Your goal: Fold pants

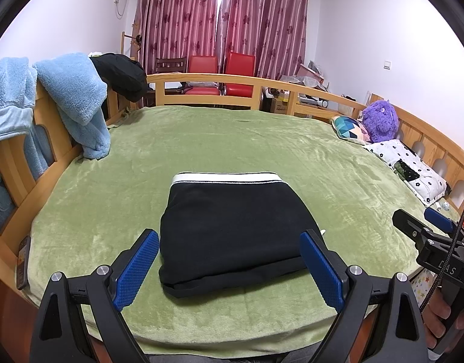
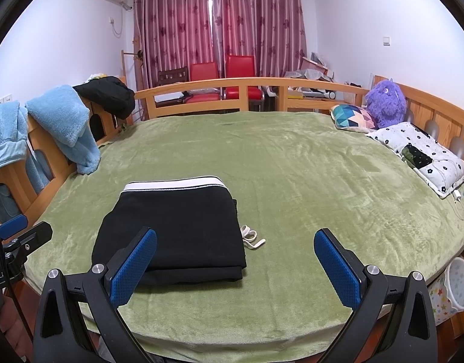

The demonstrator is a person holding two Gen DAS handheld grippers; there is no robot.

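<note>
The black pants [image 1: 232,227] lie folded into a compact rectangle on the green bed cover [image 1: 262,142], white waistband at the far edge. They also show in the right wrist view [image 2: 174,230], with a white drawstring [image 2: 251,237] sticking out at their right side. My left gripper [image 1: 229,267] is open and empty, hovering just in front of the pants' near fold. My right gripper [image 2: 235,269] is open and empty, to the right of the pants, its left finger [image 2: 132,269] over their near corner. The right gripper also shows at the right edge of the left wrist view [image 1: 425,227].
A wooden bed rail [image 1: 220,83] surrounds the bed. Blue fleece [image 1: 74,96] and a black garment [image 1: 123,74] hang on the left rail. A purple plush toy [image 1: 380,119], pillows [image 1: 413,166] and a phone [image 1: 21,261] lie at the edges. A star-patterned bin [image 2: 457,284] stands beside the bed.
</note>
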